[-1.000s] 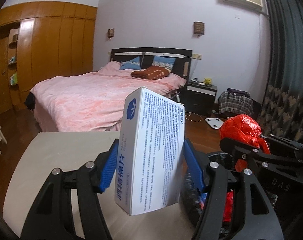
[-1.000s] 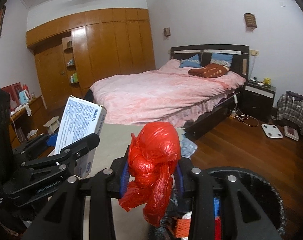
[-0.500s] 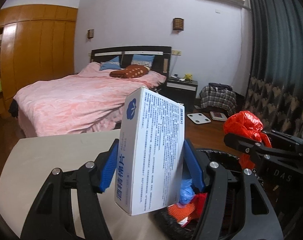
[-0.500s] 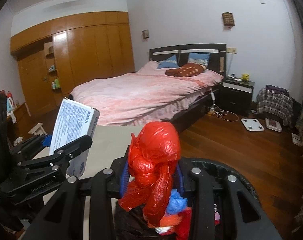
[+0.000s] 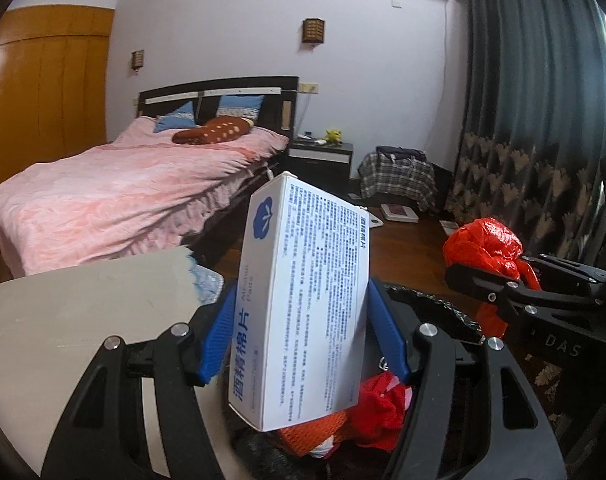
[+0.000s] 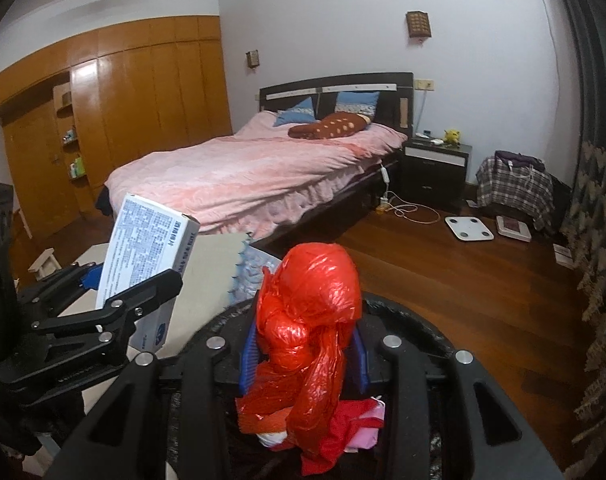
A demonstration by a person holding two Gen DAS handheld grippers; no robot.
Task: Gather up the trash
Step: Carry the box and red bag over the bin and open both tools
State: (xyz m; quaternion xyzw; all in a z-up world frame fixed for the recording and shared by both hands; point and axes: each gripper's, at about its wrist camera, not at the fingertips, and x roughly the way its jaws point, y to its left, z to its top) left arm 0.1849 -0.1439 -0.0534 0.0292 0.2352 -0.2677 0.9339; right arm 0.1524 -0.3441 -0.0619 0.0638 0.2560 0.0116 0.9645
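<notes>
Matt cardboard box (image 5: 303, 300), glossy crinkled plastic bag (image 6: 315, 320)

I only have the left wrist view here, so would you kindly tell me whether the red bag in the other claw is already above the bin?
Observer: Yes, the red bag, held in the right claw, hangs over the open bin.
Operator: Thank you. Is there trash in the bin under it?
Observer: Yes, red and pink scraps lie directly below the bag.
Operator: And how does my box look from there?
Observer: The box, held in the left claw, is tilted, left of the bin over the table.
</notes>
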